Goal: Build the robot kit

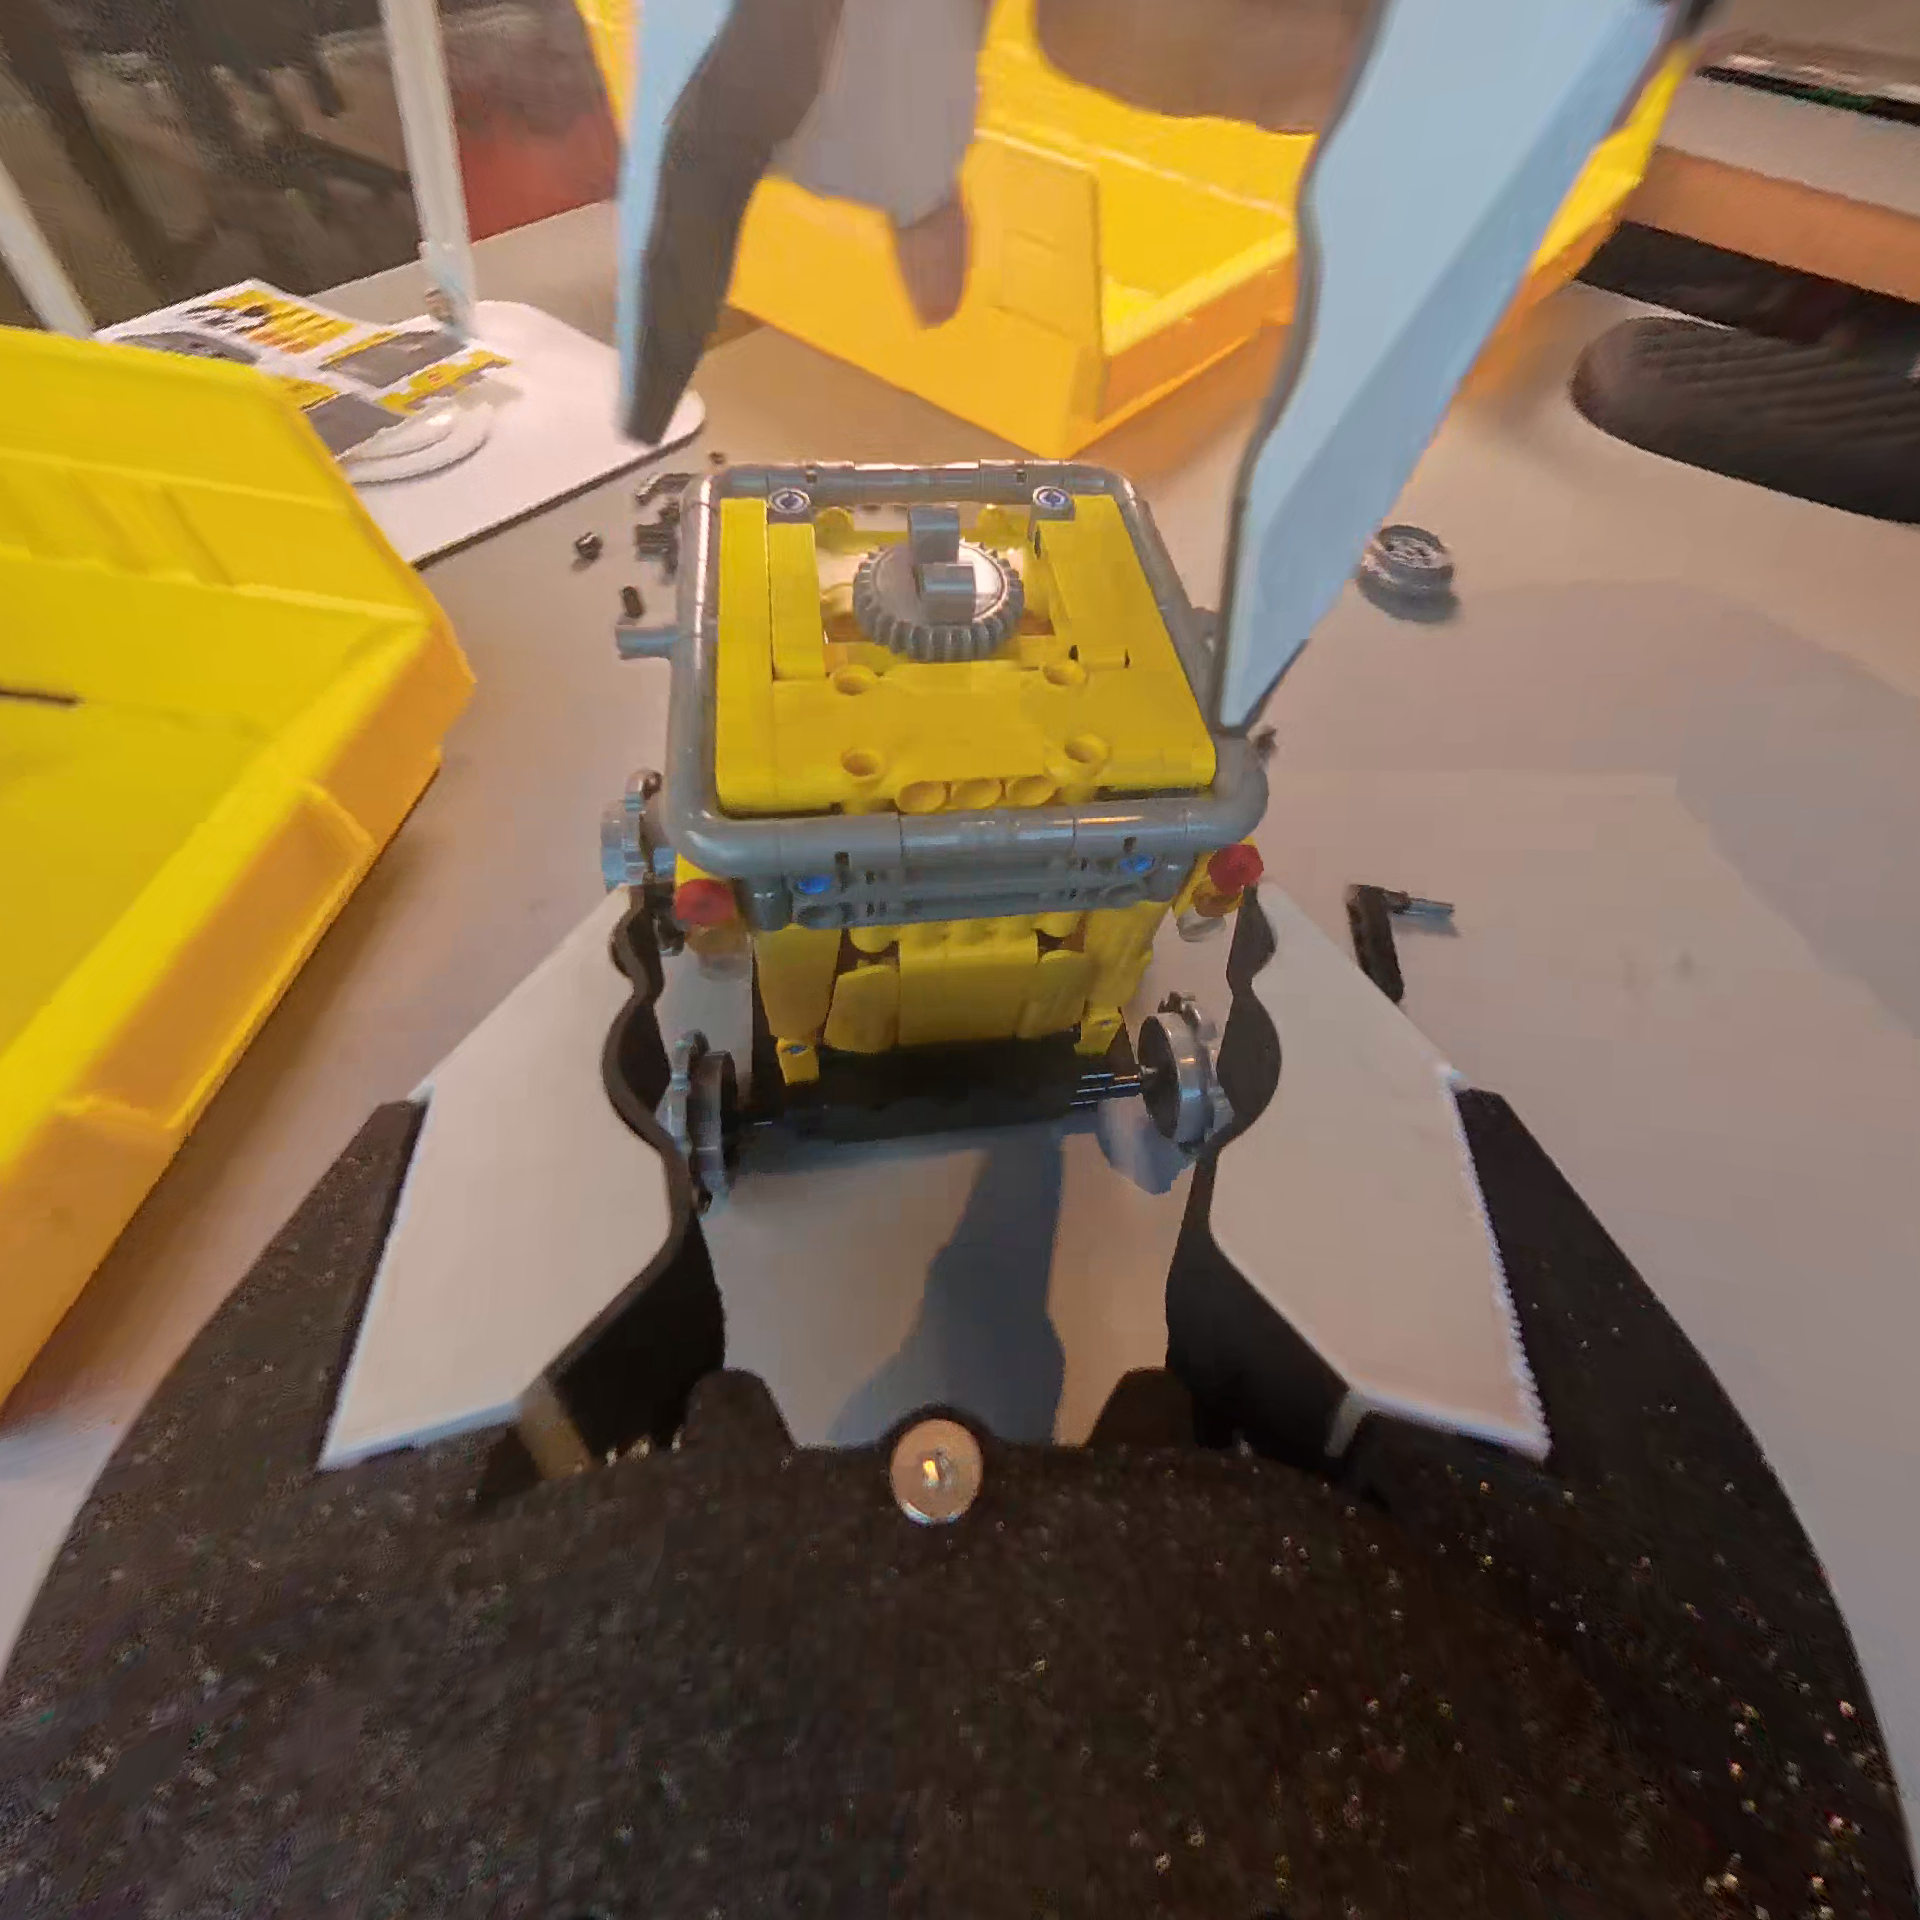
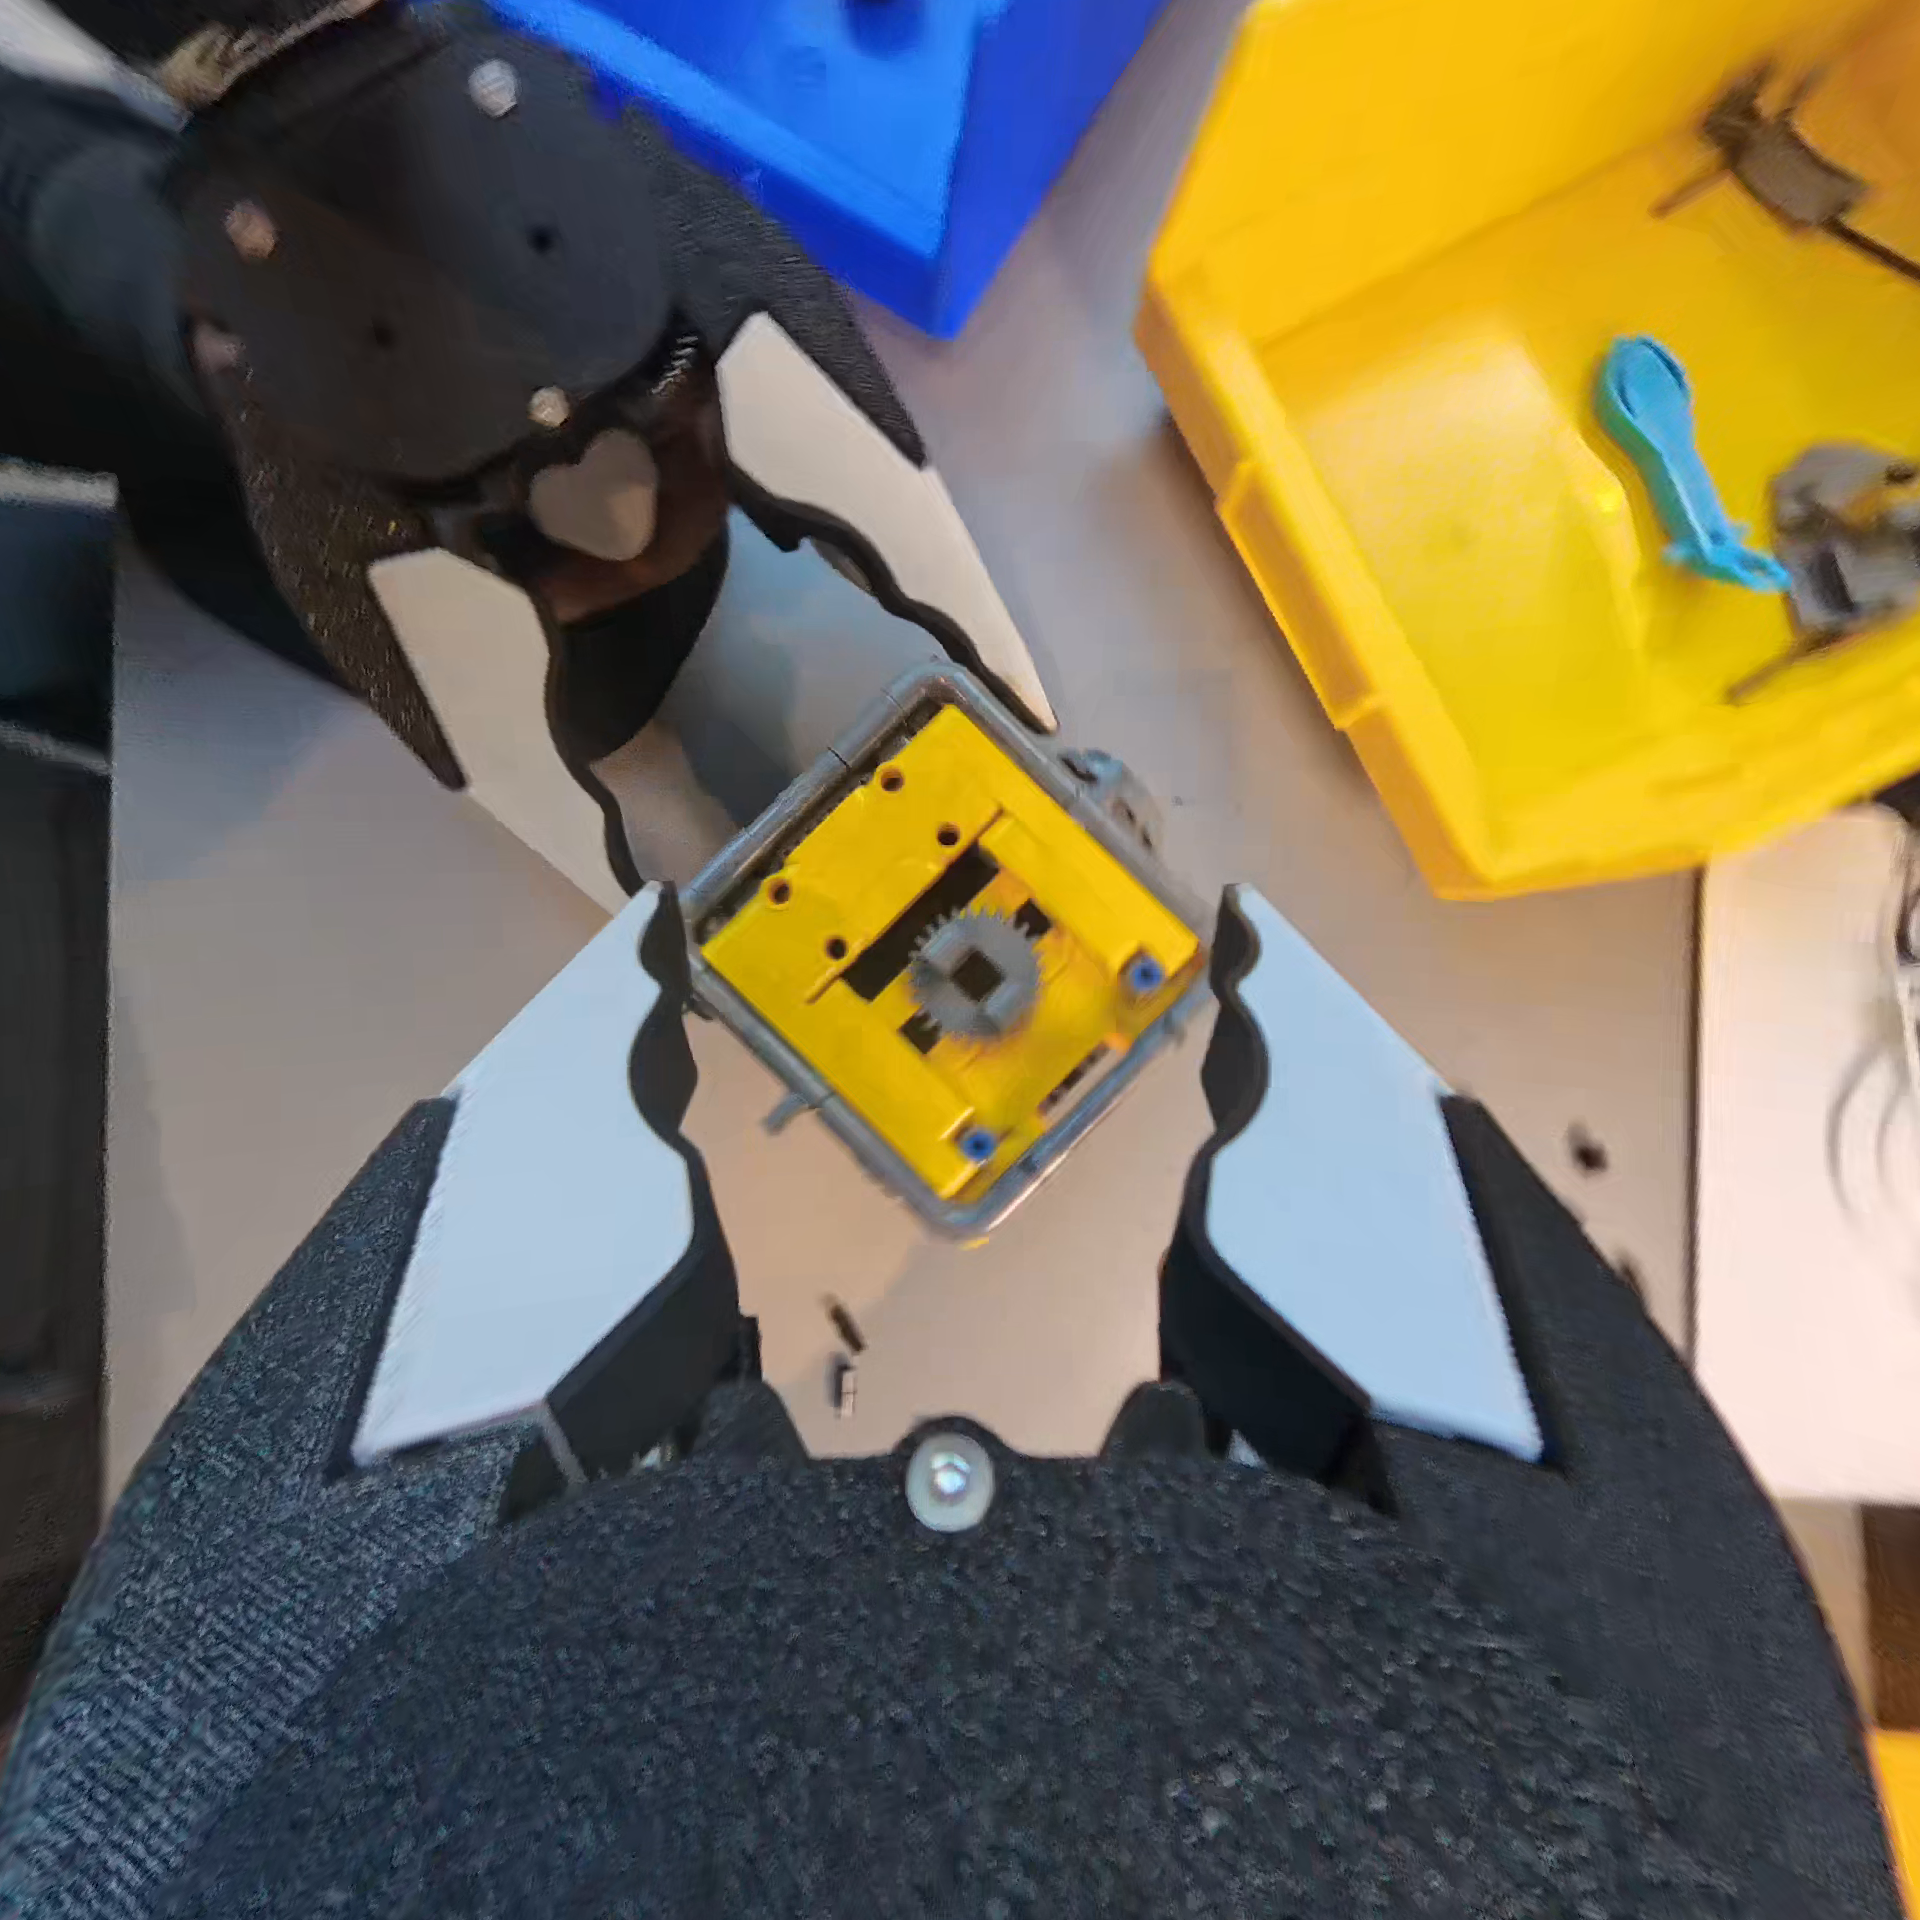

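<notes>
Brick model [image 1: 940,790]: yellow body, grey rail round the top, grey gear [image 1: 938,603] on the roof, small wheels low on each side. It stands upright on the table [image 1: 1558,852], mid-scene, between both tools.

Left gripper [image 1: 940,1023]: fingers flank the model's lower body by the wheels. Touching or just clear, I cannot tell; so whether it grips is not readable.

Right gripper [image 2: 940,997]: above the model, pointing down, spread wide. One fingertip sits at a rail corner, the other is just off the opposite side. Not clamped.

Handling, judged: rigid plastic, light, smooth, likely slippery under flat pads. Press-fit, so studs, side lamps and wheels could pop off under a squeeze. The solid body or the rail looks the safest hold; avoid the gear and axles.

Containers:
- yellow bin [image 2: 1507,499], right-hand view: blue lever piece [image 2: 1662,468], grey parts [image 2: 1839,540].
- near bin [image 1: 187,790], left view: nothing visible in the part shown.
- far bin [image 1: 1101,270]: contents hidden.
- blue bin [image 2: 852,135]: contents not seen.

Loose on the table: black pins [image 1: 644,530], a small tyre [image 1: 1408,561].
</notes>
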`<state>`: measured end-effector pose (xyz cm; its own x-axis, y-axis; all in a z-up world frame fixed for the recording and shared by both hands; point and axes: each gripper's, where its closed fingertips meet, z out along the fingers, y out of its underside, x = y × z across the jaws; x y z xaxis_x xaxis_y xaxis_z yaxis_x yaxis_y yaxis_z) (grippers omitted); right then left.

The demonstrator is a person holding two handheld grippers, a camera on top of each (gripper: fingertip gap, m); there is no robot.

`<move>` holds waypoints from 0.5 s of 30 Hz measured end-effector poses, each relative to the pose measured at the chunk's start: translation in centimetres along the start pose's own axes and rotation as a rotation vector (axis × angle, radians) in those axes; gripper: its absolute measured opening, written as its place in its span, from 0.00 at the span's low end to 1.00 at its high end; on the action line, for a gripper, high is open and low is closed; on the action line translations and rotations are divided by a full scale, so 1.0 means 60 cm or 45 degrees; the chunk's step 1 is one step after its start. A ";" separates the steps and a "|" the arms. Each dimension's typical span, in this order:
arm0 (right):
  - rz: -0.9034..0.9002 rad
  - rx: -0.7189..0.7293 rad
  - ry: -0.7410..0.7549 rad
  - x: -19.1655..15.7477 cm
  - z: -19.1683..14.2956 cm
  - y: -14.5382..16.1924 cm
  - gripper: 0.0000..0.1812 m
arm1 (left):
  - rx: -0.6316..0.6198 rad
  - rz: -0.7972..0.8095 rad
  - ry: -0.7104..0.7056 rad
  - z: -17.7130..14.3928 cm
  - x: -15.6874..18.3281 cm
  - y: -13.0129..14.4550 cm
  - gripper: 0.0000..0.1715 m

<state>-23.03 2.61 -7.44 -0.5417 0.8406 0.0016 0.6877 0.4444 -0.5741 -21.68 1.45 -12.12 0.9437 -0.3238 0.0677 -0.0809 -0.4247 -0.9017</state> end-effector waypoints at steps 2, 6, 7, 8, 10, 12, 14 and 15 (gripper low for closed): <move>0.167 -0.011 0.085 0.001 -0.010 0.011 0.63 | 0.013 -0.090 -0.187 0.000 -0.013 -0.001 0.62; 0.271 -0.168 0.158 -0.002 0.012 0.042 0.75 | 0.026 -0.095 -0.319 0.003 0.011 -0.001 0.69; 0.261 -0.200 0.173 0.000 0.021 0.044 0.74 | 0.033 -0.102 -0.303 0.000 0.024 -0.002 0.73; 0.232 -0.248 0.171 0.001 0.031 0.047 0.74 | 0.040 -0.103 -0.272 -0.005 0.037 -0.001 0.72; 0.158 -0.348 0.121 -0.002 0.048 0.051 0.70 | 0.080 -0.099 -0.189 -0.022 0.060 -0.002 0.63; -0.006 -0.515 0.034 -0.008 0.058 0.067 0.64 | 0.096 -0.084 -0.140 -0.047 0.067 0.000 0.58; -0.202 -0.547 -0.058 -0.014 0.060 0.062 0.64 | 0.115 -0.063 -0.140 -0.082 0.053 -0.001 0.58; -0.319 -0.569 -0.094 -0.016 0.057 0.064 0.63 | 0.112 -0.069 -0.131 -0.099 0.043 0.003 0.60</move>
<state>-21.53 2.47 -12.48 -0.7380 0.6743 0.0277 0.6629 0.7320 -0.1574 -21.17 -4.45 -9.58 0.9743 -0.2119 0.0769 -0.0051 -0.3616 -0.9323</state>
